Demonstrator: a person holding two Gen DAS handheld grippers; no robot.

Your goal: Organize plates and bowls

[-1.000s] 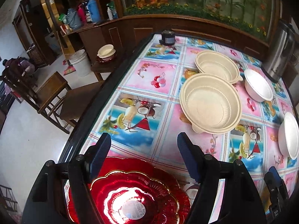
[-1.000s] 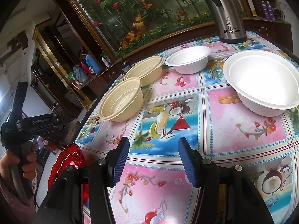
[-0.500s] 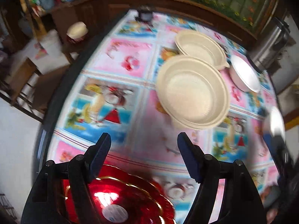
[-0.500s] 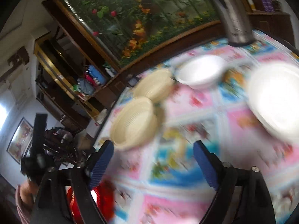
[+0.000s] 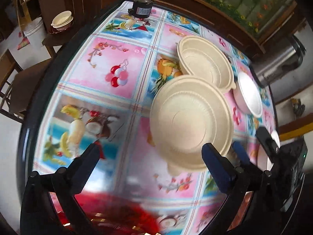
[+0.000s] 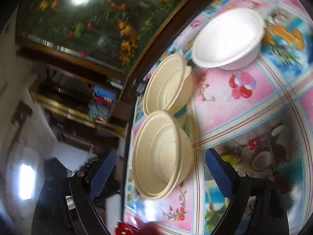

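No stacking evident; both the left gripper (image 5: 150, 162) and right gripper (image 6: 158, 173) gape wide, holding nothing; near cream bowl (image 5: 191, 123) touches far cream bowl (image 5: 205, 66), white bowl (image 6: 228, 39) beside it, red plate (image 5: 117, 215) apart.

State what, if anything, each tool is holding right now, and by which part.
Nothing is held. The left tool and the right tool both stand open with no bowl gripped; the nearer cream bowl sits on the table.
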